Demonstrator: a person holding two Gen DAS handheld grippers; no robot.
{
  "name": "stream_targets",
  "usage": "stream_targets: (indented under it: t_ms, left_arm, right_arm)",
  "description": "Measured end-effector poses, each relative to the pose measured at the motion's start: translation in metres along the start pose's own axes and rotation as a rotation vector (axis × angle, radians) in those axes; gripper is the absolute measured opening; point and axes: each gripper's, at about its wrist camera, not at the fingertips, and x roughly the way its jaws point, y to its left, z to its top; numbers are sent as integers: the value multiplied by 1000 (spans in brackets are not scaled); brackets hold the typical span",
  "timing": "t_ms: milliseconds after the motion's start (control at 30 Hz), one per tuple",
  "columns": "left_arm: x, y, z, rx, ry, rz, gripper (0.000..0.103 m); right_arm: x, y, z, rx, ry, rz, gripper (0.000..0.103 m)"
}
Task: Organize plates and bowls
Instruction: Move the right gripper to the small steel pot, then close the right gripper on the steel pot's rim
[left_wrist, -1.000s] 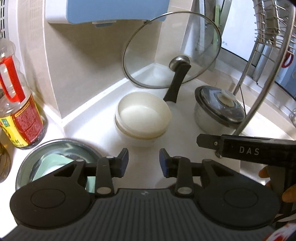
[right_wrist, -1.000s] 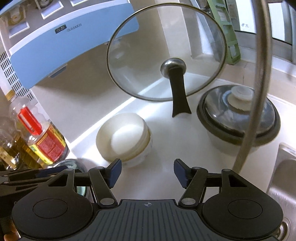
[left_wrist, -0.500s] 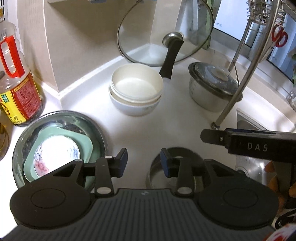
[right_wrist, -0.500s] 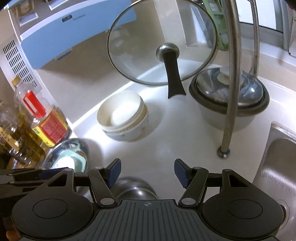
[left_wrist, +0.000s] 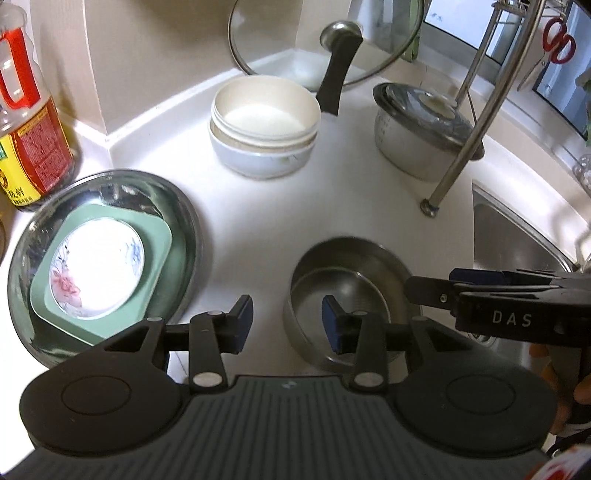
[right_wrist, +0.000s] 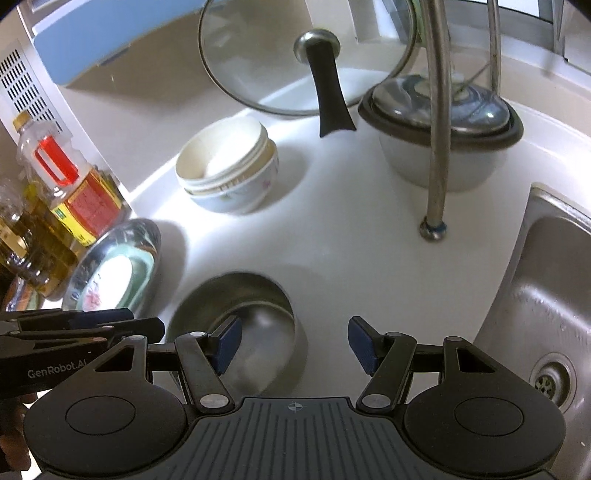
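Observation:
A small steel bowl (left_wrist: 347, 273) stands empty on the white counter, just below both grippers. My left gripper (left_wrist: 287, 317) is open; the bowl's left wall shows between its fingers, untouched. My right gripper (right_wrist: 294, 339) is open wider, with the same steel bowl's (right_wrist: 240, 295) right wall between its fingers, also untouched. Farther back sits a stack of white bowls (left_wrist: 264, 122). At the left a steel plate (left_wrist: 192, 229) holds a green square plate (left_wrist: 159, 236) with a floral plate (left_wrist: 99, 258) on top.
A glass lid (left_wrist: 388, 44) with a black handle leans in the corner. A lidded pot (left_wrist: 417, 122) stands behind the rack's metal leg (left_wrist: 458, 147). Oil bottles (right_wrist: 74, 184) line the left wall. The sink (right_wrist: 546, 314) lies at the right.
Both grippers have come down and tipped toward the counter. The steel bowl has come into view beneath them, and so have the stacked plates at the left. The left jaws stand slightly wider.

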Motion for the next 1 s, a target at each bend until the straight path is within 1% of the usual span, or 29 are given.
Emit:
stream_targets:
  t_ms: [133, 333, 633, 667, 800, 1000]
  left_arm:
    - [7, -1, -5, -8, 22, -8, 37]
    - [10, 0, -8, -13, 30, -8, 37]
    - [18, -2, -3, -14, 37, -20, 37]
    - [19, -3, -3, -12, 38, -21, 37]
    - [23, -4, 0, -7, 44, -24, 37]
    - [27, -3, 1, -13, 58, -24, 36]
  right_arm:
    - [5, 3, -6, -21, 24, -4, 64]
    - [10, 7, -10, -36, 39, -2, 64]
    - [18, 8, -7, -43, 34, -17, 63]
    - [19, 8, -6, -42, 37, -16, 62]
    - [21, 8, -4, -45, 39, -8, 53]
    - [28, 9, -2, -49, 60, -3, 44]
